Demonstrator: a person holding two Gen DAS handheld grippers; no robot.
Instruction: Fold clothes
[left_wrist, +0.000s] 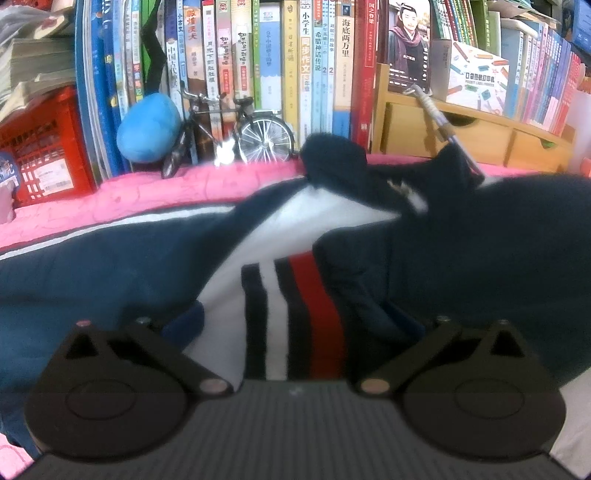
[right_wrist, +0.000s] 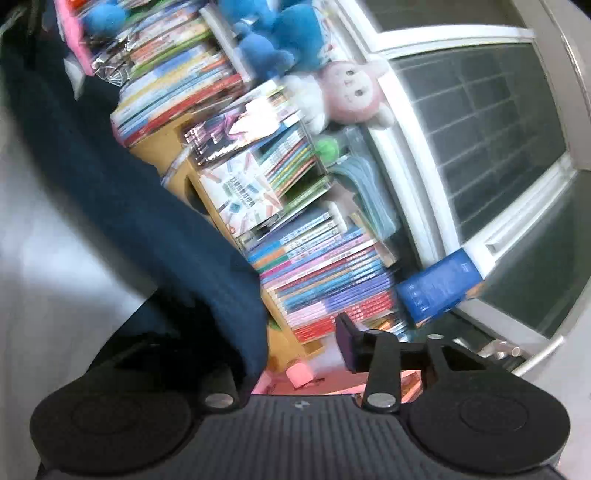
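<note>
A navy jacket with a white panel and red and navy stripes lies spread on a pink cover. My left gripper hovers low over the striped middle. Its jaws stand wide open, and the cloth passes under them without touching the pads. In the right wrist view the picture is rolled and blurred. Navy cloth hangs down the left side and drapes over the left finger, hiding it. My right gripper is open: the purple pad of the right finger stands clear of the cloth with a gap between.
Behind the cover stands a row of books, with a model bicycle, a blue plush, a red crate and a wooden drawer box. A thin hooked rod rises from the jacket's far fold. A window and plush toys show on the right.
</note>
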